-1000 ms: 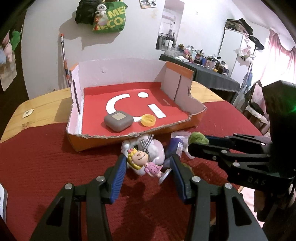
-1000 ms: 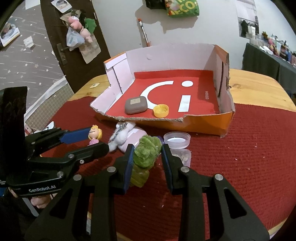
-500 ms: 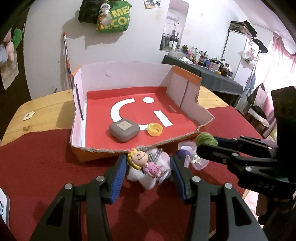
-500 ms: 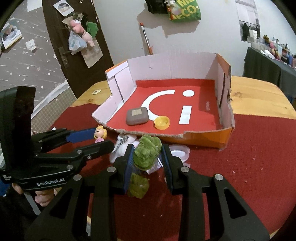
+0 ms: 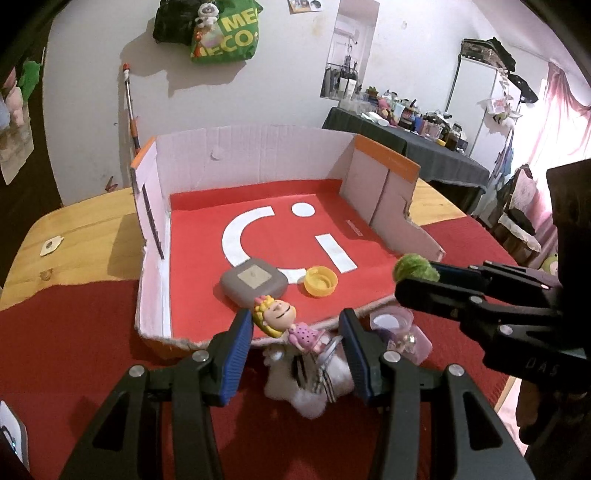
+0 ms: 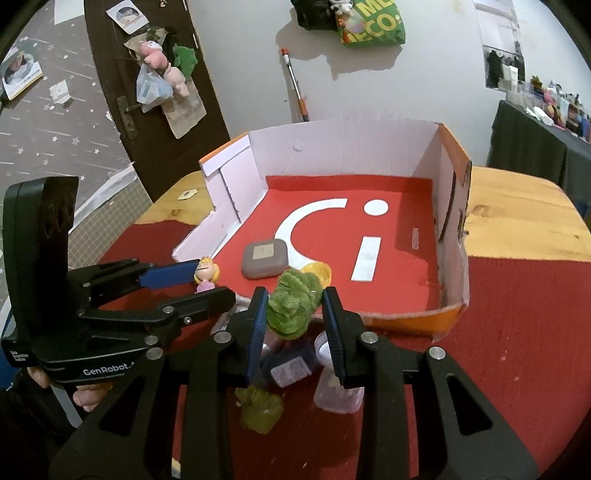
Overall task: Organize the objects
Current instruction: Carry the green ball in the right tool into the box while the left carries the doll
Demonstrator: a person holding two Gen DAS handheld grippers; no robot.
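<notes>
Red cloth (image 5: pixel 74 350) covers the near part of the wooden counter (image 5: pixel 85 229), and on it sits a shallow cardboard box (image 5: pixel 258 155) with white inner walls, orange outer edges and a red floor printed with white shapes. Inside the box, toward its torn front edge, lie a grey rounded case (image 5: pixel 254 281) and, just to its right, a yellow cap (image 5: pixel 320 281), close together. At the lower centre of the left wrist view, the left gripper (image 5: pixel 293 334) is clenched on a small doll (image 5: pixel 286 321) with yellow hair and a pink dotted dress; the doll hangs tilted between the blue pads, over the box's front edge. Below it on the cloth lies a white plush toy (image 5: pixel 310 384). In the right wrist view, the right gripper (image 6: pixel 293 308) is grasping a green fuzzy toy (image 6: pixel 293 301) at lower centre, also at the box's front edge and partly hiding the yellow cap. Under this gripper on the cloth lie a dark small bottle with a pale label (image 6: pixel 290 363), a clear plastic container (image 6: pixel 338 391) and an olive-green fuzzy piece (image 6: pixel 260 406); whether that piece joins the held toy I cannot tell. A hand (image 6: pixel 86 397) shows at the lower left of that view, beneath the left gripper's body. A green bag (image 5: pixel 225 33) hangs on the white wall at the top.
</notes>
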